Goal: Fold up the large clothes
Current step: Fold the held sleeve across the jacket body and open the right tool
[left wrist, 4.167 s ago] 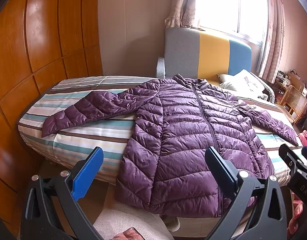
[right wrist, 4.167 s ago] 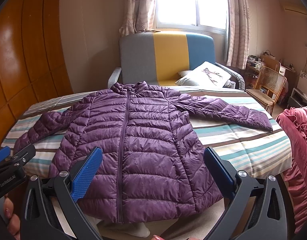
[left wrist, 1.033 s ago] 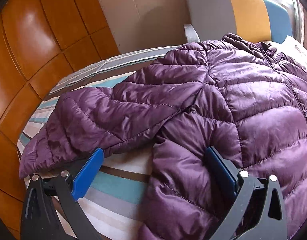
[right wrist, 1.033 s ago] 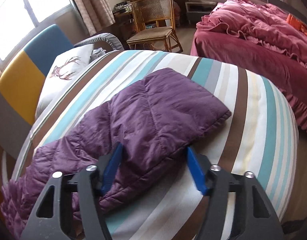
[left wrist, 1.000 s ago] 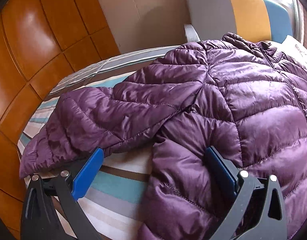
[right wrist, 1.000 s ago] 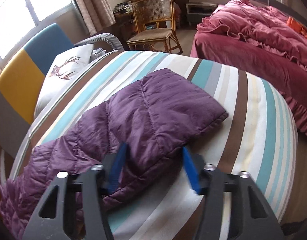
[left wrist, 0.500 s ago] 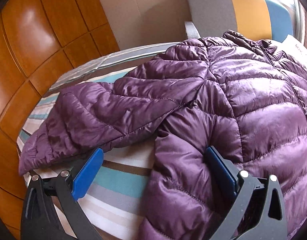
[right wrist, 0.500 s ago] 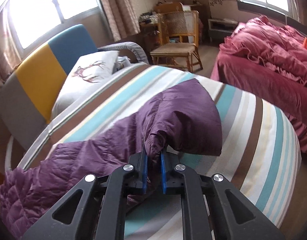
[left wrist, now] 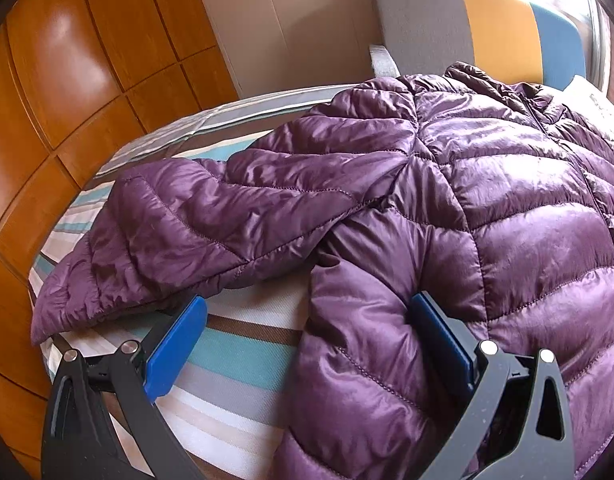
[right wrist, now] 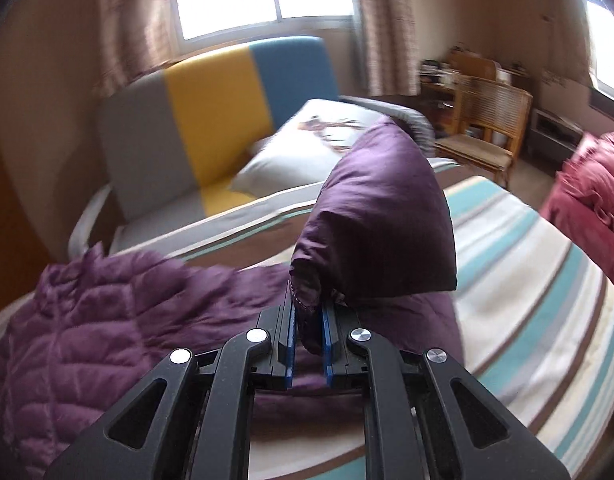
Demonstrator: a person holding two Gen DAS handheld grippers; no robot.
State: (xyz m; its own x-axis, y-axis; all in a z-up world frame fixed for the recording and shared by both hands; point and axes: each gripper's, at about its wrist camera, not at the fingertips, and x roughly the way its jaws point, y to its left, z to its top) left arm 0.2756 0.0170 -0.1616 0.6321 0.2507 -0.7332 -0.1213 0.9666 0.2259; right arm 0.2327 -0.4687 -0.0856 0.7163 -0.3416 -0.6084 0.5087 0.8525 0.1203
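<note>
Item: purple puffer jacket (left wrist: 507,200), spread on the striped bed (left wrist: 235,344), soft, light, slippery; my right gripper (right wrist: 307,336) pinches its sleeve cuff (right wrist: 379,216), my left gripper (left wrist: 307,340) gapes, fingers straddling the side seam.

Both tools share one build. The left gripper (left wrist: 307,336) has matte black plastic arms with long teardrop cut-outs, round silver screws at the pivots, and flat bright-blue pads (left wrist: 177,346) lining the inner faces of its fingers. The right gripper (right wrist: 308,342) shows the same black linkage, four silver screw heads in a row and thin blue pad strips.
</note>
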